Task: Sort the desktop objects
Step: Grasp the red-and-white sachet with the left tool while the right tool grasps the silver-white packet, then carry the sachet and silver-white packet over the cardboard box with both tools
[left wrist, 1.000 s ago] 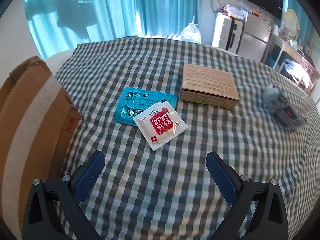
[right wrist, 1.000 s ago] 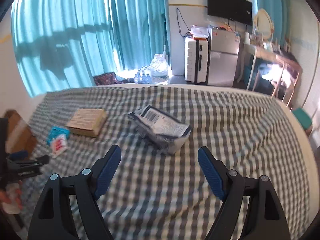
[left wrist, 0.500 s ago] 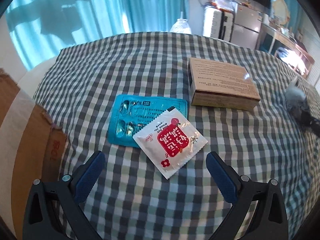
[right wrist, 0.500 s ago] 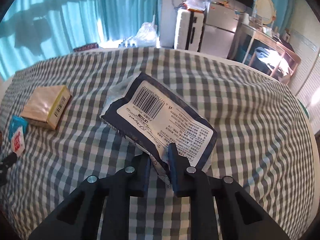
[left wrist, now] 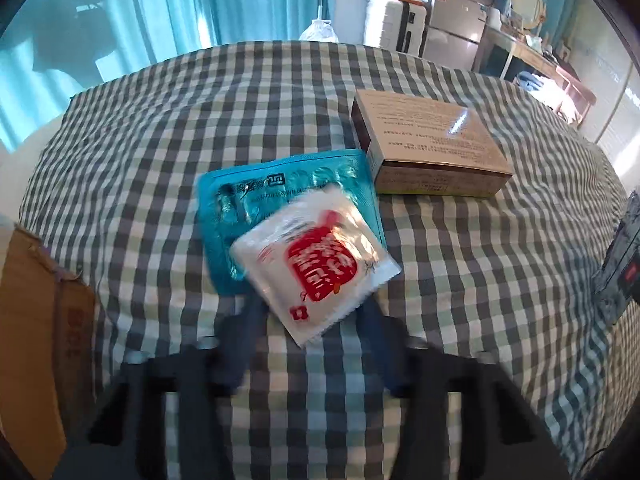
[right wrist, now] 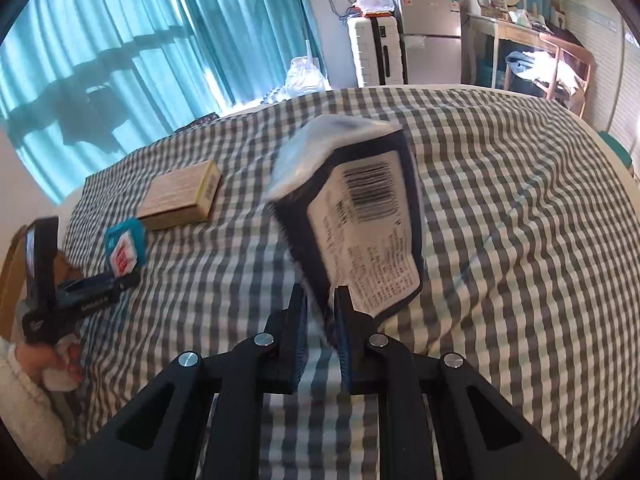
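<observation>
Right tool [right wrist: 322, 312] clamps the lower edge of a dark barcode-labelled packet [right wrist: 360, 216], now lifted off the checked bed [right wrist: 520, 240], which lies open to its right. Left tool [left wrist: 312, 320], blurred, is closing around the white-and-red sachet [left wrist: 316, 256], nearer than before; contact unclear. Teal blister pack [left wrist: 280, 192] lies partly beneath it, beside the tan box [left wrist: 428, 140]; cardboard carton [left wrist: 32, 320] cut off at left.

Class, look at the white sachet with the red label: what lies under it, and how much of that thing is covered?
Under the white sachet lies a teal blister pack, resting on the checked cloth. Its upper and left parts show; its lower right part is covered, so what that part holds cannot be seen.
</observation>
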The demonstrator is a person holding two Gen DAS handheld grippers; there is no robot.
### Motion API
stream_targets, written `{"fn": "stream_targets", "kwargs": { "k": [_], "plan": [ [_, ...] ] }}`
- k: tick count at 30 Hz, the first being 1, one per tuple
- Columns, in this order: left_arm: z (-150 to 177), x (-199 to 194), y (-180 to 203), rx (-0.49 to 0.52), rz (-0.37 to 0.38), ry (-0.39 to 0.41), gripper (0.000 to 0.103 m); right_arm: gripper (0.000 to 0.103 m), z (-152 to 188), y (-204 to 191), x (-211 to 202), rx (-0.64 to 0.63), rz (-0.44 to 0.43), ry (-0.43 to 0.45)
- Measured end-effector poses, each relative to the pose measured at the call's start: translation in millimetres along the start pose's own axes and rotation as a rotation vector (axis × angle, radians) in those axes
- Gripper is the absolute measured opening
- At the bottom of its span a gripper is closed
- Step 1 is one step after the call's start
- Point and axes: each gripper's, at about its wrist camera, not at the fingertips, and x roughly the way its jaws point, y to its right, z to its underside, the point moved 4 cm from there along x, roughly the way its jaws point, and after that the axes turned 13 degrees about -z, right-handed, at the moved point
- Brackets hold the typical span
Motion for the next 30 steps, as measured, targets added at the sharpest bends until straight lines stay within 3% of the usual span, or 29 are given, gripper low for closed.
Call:
{"fn": "stream_targets", "kwargs": {
  "k": [9, 12, 13, 14, 15, 16, 21, 25, 27, 29, 30],
  "plan": [
    [25, -44, -5, 0.004, 0.069, -0.009, 0.033, 0.014, 16, -22, -19, -0.003, -0.044, -0.03],
    [36, -65, -7, -0.026, 0.096, -0.008, 0.033, 0.016, 17, -22, -32, 0.007, -0.052, 0.009],
    [39, -68, -8, -0.033, 0.103, -0.01, 0.033, 0.029, 15, -20, -35, 0.015, -0.057, 0.019],
    [45, -76, -3, -0.037, 0.101, -0.01, 0.033, 0.055, 13, -19, -37, 0.019, -0.053, 0.035],
    [48, -79, -2, -0.041, 0.102, -0.013, 0.033, 0.065, 10, -16, -40, 0.014, -0.034, 0.064],
    [52, -81, 5, -0.045, 0.105, -0.018, 0.033, 0.069, 6, -14, -42, 0.009, -0.015, 0.094],
    [56, -84, 34, -0.06, 0.092, 0.003, 0.033, 0.069, -19, 10, -19, 0.007, 0.035, 0.134],
    [54, -66, 63, -0.015, 0.077, -0.011, 0.033, 0.069, -28, 34, 23, 0.064, 0.017, 0.094],
    [54, -56, 70, -0.001, 0.06, -0.021, 0.035, 0.06, -29, 40, 47, 0.077, -0.018, 0.05],
    [51, -53, 71, -0.014, 0.059, -0.013, 0.036, 0.039, -29, 41, 63, 0.03, 0.053, 0.009],
    [49, -52, 70, -0.02, 0.061, -0.015, 0.036, 0.035, -27, 42, 66, 0.021, 0.075, -0.011]
  ]
}}
